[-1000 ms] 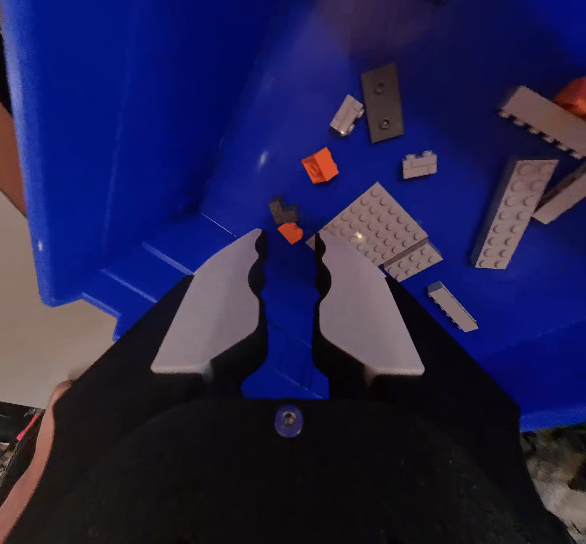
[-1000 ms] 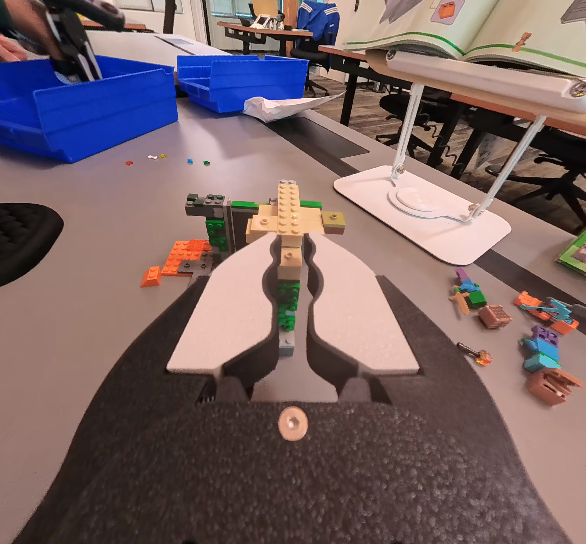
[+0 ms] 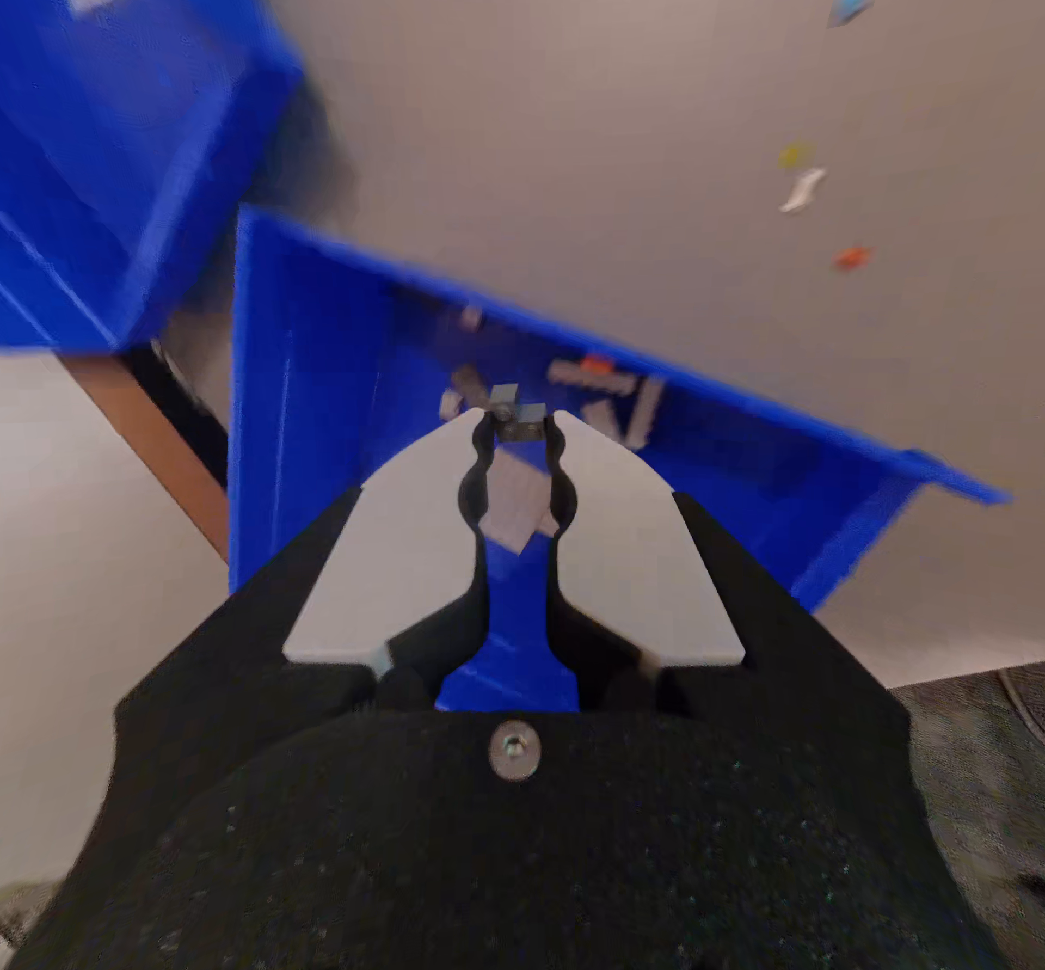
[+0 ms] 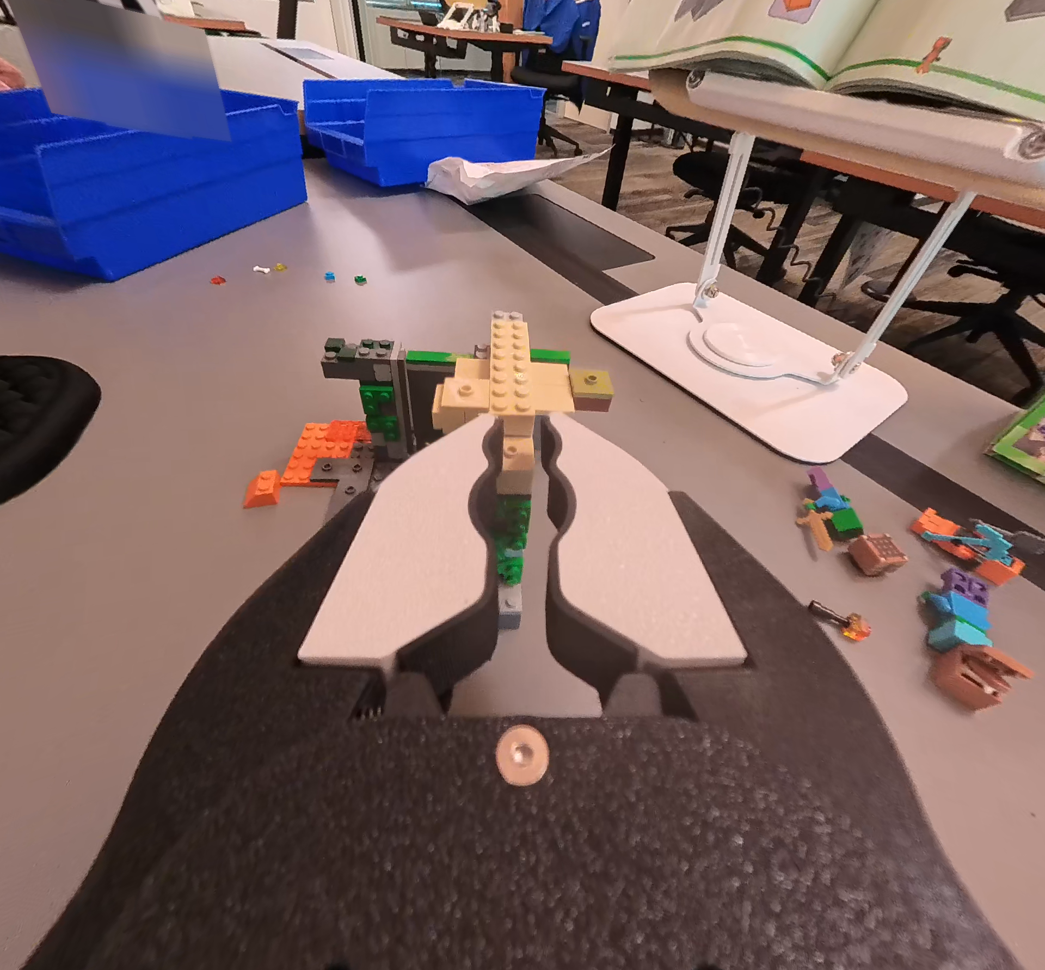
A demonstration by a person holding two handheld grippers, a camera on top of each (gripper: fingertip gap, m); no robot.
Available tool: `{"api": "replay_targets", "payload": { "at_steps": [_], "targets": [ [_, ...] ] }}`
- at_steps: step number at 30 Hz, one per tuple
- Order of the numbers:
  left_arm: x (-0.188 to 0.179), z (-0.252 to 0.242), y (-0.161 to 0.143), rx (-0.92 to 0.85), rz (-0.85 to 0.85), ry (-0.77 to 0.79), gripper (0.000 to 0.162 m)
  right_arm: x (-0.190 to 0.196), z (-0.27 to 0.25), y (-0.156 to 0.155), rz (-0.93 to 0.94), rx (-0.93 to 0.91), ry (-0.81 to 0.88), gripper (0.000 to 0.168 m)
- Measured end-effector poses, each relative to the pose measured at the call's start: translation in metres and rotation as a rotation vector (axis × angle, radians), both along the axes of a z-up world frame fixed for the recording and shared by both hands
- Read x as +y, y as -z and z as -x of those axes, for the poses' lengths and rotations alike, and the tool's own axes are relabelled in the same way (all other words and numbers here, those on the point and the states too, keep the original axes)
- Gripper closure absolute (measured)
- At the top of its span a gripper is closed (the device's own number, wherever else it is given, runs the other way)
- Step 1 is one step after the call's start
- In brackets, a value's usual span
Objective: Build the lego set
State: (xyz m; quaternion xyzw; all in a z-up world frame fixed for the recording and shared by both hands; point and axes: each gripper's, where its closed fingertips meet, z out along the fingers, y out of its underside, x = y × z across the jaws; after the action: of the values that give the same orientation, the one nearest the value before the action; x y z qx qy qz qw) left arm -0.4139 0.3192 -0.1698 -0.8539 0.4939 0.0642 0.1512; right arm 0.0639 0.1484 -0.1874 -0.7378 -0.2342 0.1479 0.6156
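Starting at the far left of the right wrist view: a blue bin [image 4: 152, 207] sits at the table's back edge, a second blue bin [image 4: 418, 128] just right of it, with five tiny loose bits [image 4: 280, 270] scattered on the grey table [image 4: 169, 405] in front. In the left wrist view, heavily smeared, the left gripper [image 3: 515, 422] is narrowed on a small dark grey piece [image 3: 517, 420], pinched only at the very tips, above the bin holding loose grey bricks [image 3: 594, 377]. Risk one: that tip-only hold is shallow, and the blur suggests a fast swing, so the piece could twist or flick out and land back among the bricks or on the table. Moving right, the half-built model [image 4: 452, 405] stands mid-table, orange plates [image 4: 322, 451] at its left foot, a tan cross-shaped top [image 4: 512, 377] overhanging. The right gripper [image 4: 515, 434] is narrowed around the model's slim tan-and-green column [image 4: 514, 502]; whether the jaws actually press it or merely bracket it I cannot tell. Risk two: pressing the new piece down on that top-heavy build could snap the column or tip it if the right side is not truly bracing. Farther right, a white book stand [image 4: 752, 371] holds the open instruction book [image 4: 848, 9], and small figures [image 4: 955, 592] lie near the table edge, where a wide sweep could knock them.
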Motion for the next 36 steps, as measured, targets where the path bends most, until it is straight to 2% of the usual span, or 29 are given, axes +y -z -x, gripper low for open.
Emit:
{"api": "replay_targets", "payload": {
  "at_steps": [3, 6, 10, 14, 21, 29, 36],
  "targets": [
    [-0.035, -0.074, -0.019, -0.063, -0.036, 0.187, 0.145, -0.001, -0.001, -0.004, -0.009, -0.007, 0.012, 0.156],
    [-0.077, -0.143, -0.017, -0.089, -0.022, 0.377, 0.145, 0.0, -0.003, -0.007, -0.015, -0.014, 0.033, 0.157],
    [-0.133, -0.217, 0.006, -0.112, 0.059, 0.583, 0.145, 0.001, -0.006, -0.009, -0.025, -0.027, 0.057, 0.157],
    [-0.175, -0.265, 0.043, -0.084, 0.145, 0.72, 0.145, 0.0, -0.004, -0.01, -0.034, -0.039, 0.055, 0.158],
    [-0.209, -0.305, 0.087, -0.07, 0.231, 0.808, 0.145, -0.002, 0.001, -0.013, -0.051, -0.075, 0.047, 0.158],
    [-0.217, -0.314, 0.108, -0.083, 0.261, 0.807, 0.144, -0.002, -0.004, -0.016, -0.062, -0.064, 0.064, 0.158],
    [-0.217, -0.318, 0.116, -0.112, 0.256, 0.805, 0.144, -0.003, -0.004, -0.017, -0.07, -0.069, 0.053, 0.157]
  ]
}}
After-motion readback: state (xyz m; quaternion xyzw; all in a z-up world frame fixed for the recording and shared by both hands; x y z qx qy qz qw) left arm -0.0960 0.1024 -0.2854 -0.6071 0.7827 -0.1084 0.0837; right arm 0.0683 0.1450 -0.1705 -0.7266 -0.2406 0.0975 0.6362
